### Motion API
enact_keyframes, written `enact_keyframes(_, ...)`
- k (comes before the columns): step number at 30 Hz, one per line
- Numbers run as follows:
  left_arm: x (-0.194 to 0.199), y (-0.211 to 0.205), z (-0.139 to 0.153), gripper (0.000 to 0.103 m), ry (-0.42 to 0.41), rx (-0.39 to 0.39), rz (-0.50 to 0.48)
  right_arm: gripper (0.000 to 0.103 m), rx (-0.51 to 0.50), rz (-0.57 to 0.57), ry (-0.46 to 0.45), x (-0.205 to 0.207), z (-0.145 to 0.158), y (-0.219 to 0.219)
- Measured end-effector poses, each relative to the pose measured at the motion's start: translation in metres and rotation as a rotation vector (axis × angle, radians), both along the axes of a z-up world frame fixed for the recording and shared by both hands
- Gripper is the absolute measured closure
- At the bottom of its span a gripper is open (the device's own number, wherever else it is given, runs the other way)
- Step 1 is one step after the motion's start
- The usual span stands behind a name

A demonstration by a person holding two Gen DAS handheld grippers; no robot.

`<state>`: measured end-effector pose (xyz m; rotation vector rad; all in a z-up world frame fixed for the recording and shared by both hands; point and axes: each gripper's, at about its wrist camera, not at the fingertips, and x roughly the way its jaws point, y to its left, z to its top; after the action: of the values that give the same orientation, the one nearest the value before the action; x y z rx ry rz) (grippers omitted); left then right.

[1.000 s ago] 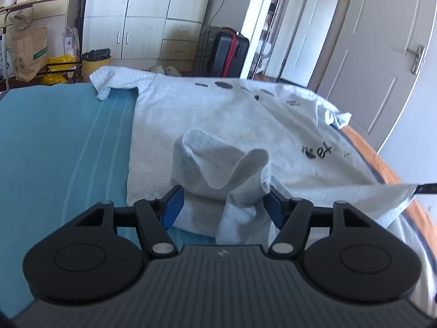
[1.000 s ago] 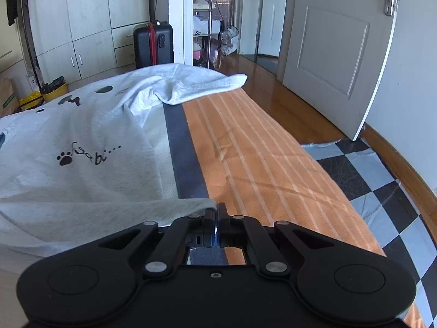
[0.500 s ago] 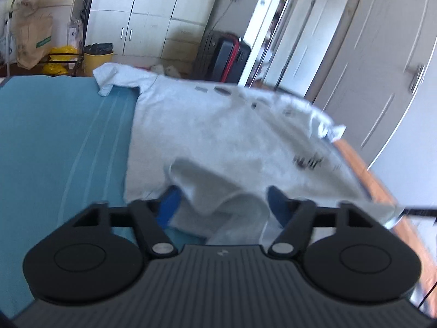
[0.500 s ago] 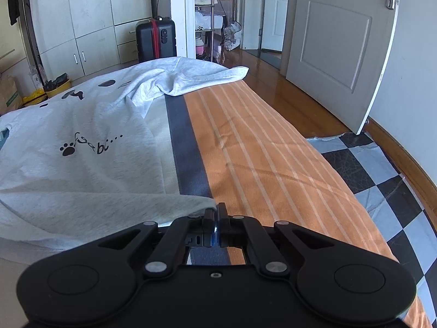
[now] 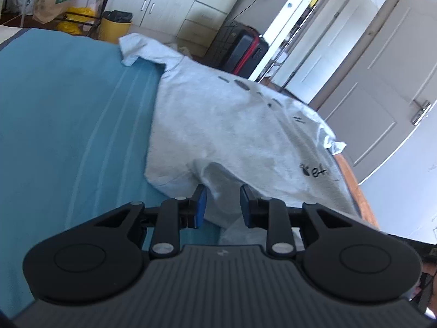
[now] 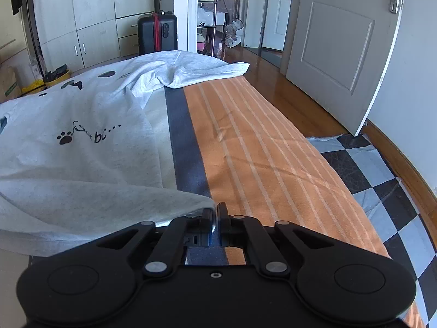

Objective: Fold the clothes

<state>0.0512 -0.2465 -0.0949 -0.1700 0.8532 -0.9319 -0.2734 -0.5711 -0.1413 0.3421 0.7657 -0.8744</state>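
Observation:
A light grey T-shirt (image 5: 232,125) with black paw prints and lettering lies spread across the bed, also seen in the right wrist view (image 6: 82,147). My left gripper (image 5: 223,205) hovers at the shirt's near edge, and its jaws are closing with a raised fold of grey cloth between the blue pads (image 5: 201,203). The pads stand apart and the left pad's face still shows. My right gripper (image 6: 217,220) is shut on the shirt's near corner, which is lifted off the bed and drapes away to the left.
The bed cover is teal (image 5: 68,136) on the left, then a dark stripe (image 6: 185,150) and orange with pale lines (image 6: 259,150) on the right. Beyond the bed stand a black suitcase (image 6: 157,34), white cupboards (image 6: 82,13), a yellow bin (image 5: 114,26) and an open door (image 6: 341,49).
The left gripper's jaws have narrowed around the cloth fold, and that gripper has rolled so the room looks tilted. The fold has sunk lower. The right gripper keeps its hold in place.

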Motion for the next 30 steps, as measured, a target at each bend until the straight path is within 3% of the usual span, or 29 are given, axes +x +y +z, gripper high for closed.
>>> enact_keyframes(5, 0.002, -0.010, -0.010, 0.077, -0.030, 0.042, 0.003, 0.100, 0.017, -0.005, 0.000, -0.001, -0.003, -0.002)
enact_keyframes(7, 0.006, -0.010, -0.014, 0.077, -0.007, 0.013, 0.011, 0.100, 0.014, -0.003, 0.007, 0.000, -0.003, -0.001)
enact_keyframes(10, 0.012, -0.008, -0.018, 0.068, 0.037, -0.042, 0.026, 0.100, 0.017, -0.001, 0.010, 0.000, -0.004, 0.000)
enact_keyframes(14, 0.018, -0.009, -0.027, 0.061, 0.081, -0.063, 0.044, 0.100, 0.026, 0.000, 0.009, 0.000, -0.006, 0.000)
enact_keyframes(16, 0.018, -0.007, -0.028, 0.065, 0.077, -0.054, 0.074, 0.100, 0.029, 0.005, 0.014, 0.001, -0.008, 0.000)
enact_keyframes(17, 0.018, -0.005, -0.028, 0.086, 0.068, -0.047, 0.094, 0.100, 0.029, 0.008, 0.018, 0.001, -0.008, 0.000)
enact_keyframes(18, 0.016, -0.004, -0.024, 0.103, 0.038, -0.034, 0.118, 0.099, 0.025, 0.012, 0.023, 0.001, -0.009, 0.001)
enact_keyframes(21, 0.002, 0.003, 0.002, 0.103, -0.136, 0.032, 0.209, 0.100, -0.028, 0.030, 0.056, 0.003, -0.009, 0.008)
enact_keyframes(23, -0.008, 0.013, 0.023, 0.103, -0.216, 0.013, 0.239, 0.100, -0.080, 0.043, 0.065, 0.005, -0.004, 0.014)
enact_keyframes(26, -0.029, 0.027, 0.053, 0.103, -0.331, -0.022, 0.247, 0.101, -0.120, 0.032, -0.005, -0.001, 0.013, 0.015)
enact_keyframes(30, -0.058, 0.026, 0.068, 0.103, -0.498, 0.032, 0.243, 0.101, -0.117, -0.011, -0.137, -0.016, 0.036, 0.013)
